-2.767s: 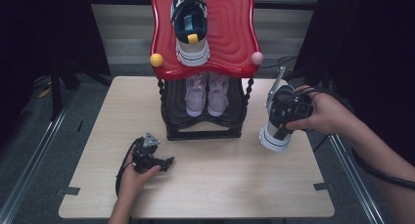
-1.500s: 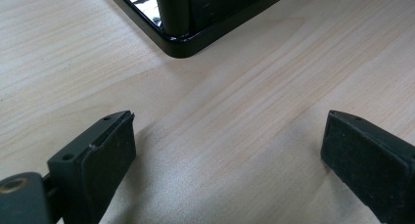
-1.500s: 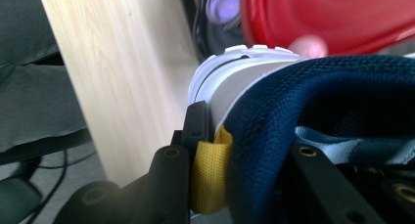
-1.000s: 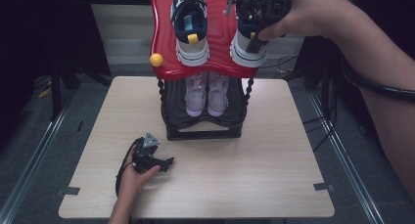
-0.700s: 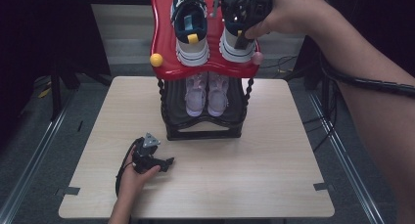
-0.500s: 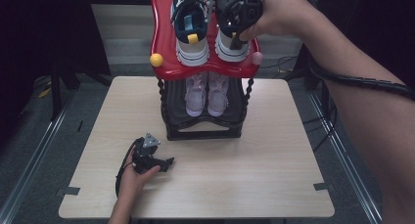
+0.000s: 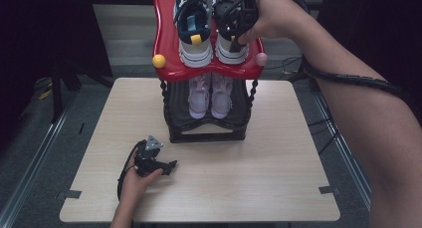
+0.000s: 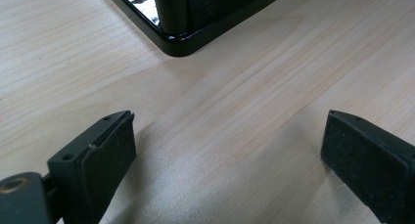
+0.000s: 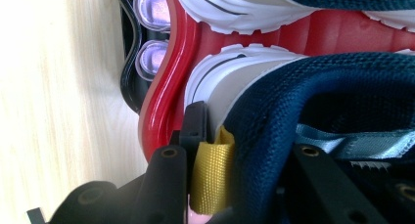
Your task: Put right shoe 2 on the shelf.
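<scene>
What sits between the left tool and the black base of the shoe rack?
Nothing: in the left gripper view, bare table runs from the open left tool to the rack base.

Light wood table (image 7: 278,188) on grey floor (image 7: 30,138), dark surrounds.

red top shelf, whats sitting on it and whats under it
On the red top shelf stand two navy and white sneakers, the right sneaker clamped by the right gripper. Beneath, pink shoes show their toes; their heels are covered.
</scene>
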Demonstrator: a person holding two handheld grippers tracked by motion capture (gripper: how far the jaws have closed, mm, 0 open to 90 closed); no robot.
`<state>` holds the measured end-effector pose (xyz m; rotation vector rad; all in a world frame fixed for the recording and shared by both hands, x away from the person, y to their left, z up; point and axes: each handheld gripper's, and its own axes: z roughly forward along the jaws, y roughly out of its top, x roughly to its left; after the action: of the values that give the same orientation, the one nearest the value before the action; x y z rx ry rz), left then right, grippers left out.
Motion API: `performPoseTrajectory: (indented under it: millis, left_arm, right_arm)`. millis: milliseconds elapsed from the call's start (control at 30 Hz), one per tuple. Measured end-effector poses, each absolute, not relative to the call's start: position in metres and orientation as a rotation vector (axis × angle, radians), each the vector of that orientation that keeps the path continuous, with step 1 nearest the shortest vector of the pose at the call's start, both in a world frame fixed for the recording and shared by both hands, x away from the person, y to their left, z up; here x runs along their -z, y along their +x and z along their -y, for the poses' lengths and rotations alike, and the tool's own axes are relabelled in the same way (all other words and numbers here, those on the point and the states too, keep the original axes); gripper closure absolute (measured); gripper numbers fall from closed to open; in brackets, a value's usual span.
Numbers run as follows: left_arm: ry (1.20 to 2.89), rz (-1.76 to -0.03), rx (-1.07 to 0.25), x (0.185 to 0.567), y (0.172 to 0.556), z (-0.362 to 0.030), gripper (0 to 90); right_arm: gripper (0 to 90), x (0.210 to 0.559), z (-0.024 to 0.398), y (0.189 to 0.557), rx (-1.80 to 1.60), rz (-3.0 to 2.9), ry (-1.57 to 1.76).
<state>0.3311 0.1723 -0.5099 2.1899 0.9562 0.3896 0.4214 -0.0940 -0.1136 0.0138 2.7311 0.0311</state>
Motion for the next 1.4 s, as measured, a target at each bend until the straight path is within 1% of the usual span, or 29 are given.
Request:
performPoseTrajectory:
  millis: [1000,1133,1167,1300,1333,1400]
  left_arm:
    - [2.188,-0.960,-0.377,0.510,0.331,-0.172,5.6]
    - [2.189,-0.957,-0.380,0.510,0.331,-0.172,5.5]
    - [2.186,-0.961,-0.377,0.510,0.330,-0.172,5.5]
    - [2.187,-0.961,-0.377,0.510,0.330,-0.172,5.5]
    - [2.189,-0.957,-0.380,0.510,0.331,-0.172,5.5]
    - [2.186,-0.959,-0.378,0.510,0.331,-0.172,5.6]
  right_arm:
    - [68.4,0.117,0.095,0.423,-0.071,-2.731,0.002]
    - [66.6,0.119,0.097,0.424,-0.073,-2.727,0.019]
    - [63.2,0.118,0.098,0.424,-0.082,-2.722,0.038]
    - [43.4,0.116,0.102,0.424,-0.157,-2.723,0.170]
    - [40.5,0.115,0.102,0.424,-0.176,-2.737,0.213]
    - [31.8,0.114,0.104,0.424,-0.210,-2.737,0.276]
